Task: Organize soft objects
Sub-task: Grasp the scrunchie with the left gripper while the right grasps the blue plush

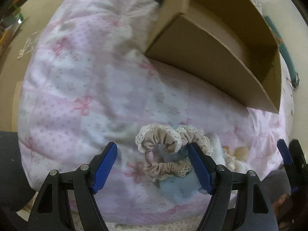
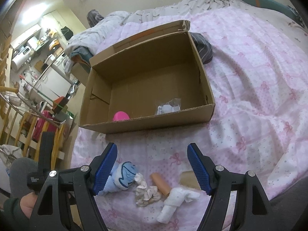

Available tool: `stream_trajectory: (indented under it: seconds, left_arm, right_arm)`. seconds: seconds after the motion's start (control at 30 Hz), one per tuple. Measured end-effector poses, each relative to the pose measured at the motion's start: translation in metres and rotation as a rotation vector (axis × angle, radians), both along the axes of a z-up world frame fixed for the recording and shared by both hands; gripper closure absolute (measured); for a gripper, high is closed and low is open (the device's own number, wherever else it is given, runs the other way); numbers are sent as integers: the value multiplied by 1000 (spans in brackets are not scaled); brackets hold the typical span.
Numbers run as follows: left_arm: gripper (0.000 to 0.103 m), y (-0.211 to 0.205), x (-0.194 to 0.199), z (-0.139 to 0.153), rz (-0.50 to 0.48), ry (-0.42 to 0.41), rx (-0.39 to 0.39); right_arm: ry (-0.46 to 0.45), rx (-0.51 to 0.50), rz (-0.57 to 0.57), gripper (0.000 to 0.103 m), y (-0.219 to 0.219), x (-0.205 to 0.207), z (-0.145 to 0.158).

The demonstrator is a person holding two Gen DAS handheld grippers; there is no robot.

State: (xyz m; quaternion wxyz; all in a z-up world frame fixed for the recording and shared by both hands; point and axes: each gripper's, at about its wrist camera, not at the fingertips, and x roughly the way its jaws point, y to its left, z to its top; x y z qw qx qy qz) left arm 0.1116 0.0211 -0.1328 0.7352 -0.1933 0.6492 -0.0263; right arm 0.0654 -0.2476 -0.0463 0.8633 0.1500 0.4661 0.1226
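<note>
now the left gripper [image 1: 153, 154] hangs spread wide over the scrunchie [image 1: 169, 152] on the quilt [image 1: 77, 77] (right finger touching it), box [image 1: 231, 61] ahead-right; right gripper [image 2: 153, 154] also spread, further back.

Left gripper [image 1: 153, 165] hanging wide open just above a pink quilt [image 1: 80, 88] with bow prints, blue pads spread well apart. Between them, closer to the right-hand pad, a beige scrunchie [image 1: 165, 152] with lace trim, lying on the quilt on top of something light blue [image 1: 177, 189], plus a fuzzy white-and-peach thing [image 1: 237, 157] just past that pad, too blurry to name. Up top right, a cardboard box [image 1: 221, 65] sitting open on the quilt.
</note>
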Motion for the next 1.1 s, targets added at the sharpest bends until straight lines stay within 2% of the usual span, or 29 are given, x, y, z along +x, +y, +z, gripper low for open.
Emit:
stream_trajectory:
  seconds: [0.03,0.1,0.17,0.27,0.47,0.57,0.77,0.83,0.9,0.93,0.97,1.03,1.1]
  left_arm:
    - [29,-5,0,1,-18,-6,-2]
    - [41,-13,0,2,-54,-9,-16]
    - [78,-21,0,2,-94,-8,-24]
    - [95,-26,0,9,-116,-35,-20]
    - [97,-6,-3,48,-58,-169,3]
    - [97,12,-3,67,-21,-202,61]
    - [97,38,-7,97,30,-279,141]
    - [97,41,-11,98,34,-290,166]
    - [97,42,-11,93,45,-282,167]
    - [97,44,-11,91,56,-277,161]
    - [97,47,-11,90,67,-273,153]
    - [97,49,-12,85,86,-258,114]
    - [97,50,-12,82,99,-247,84]
  right_arm:
    - [2,-1,1,24,1,0,0]
    - [5,-4,4,24,1,1,-1]
    - [7,-8,5,24,2,1,-2]
    - [10,-17,9,24,3,1,-2]
    - [14,-27,7,24,4,0,-3]
    - [20,-23,16,24,5,-1,-3]
    - [102,33,152,24,33,0,-10]
    - [135,31,201,23,53,-2,-17]
    - [169,44,247,14,73,-2,-25]
    - [184,53,266,6,83,-1,-30]
    - [200,70,283,4,91,0,-34]
    - [241,79,302,4,105,6,-44]
    - [260,9,292,3,117,12,-52]
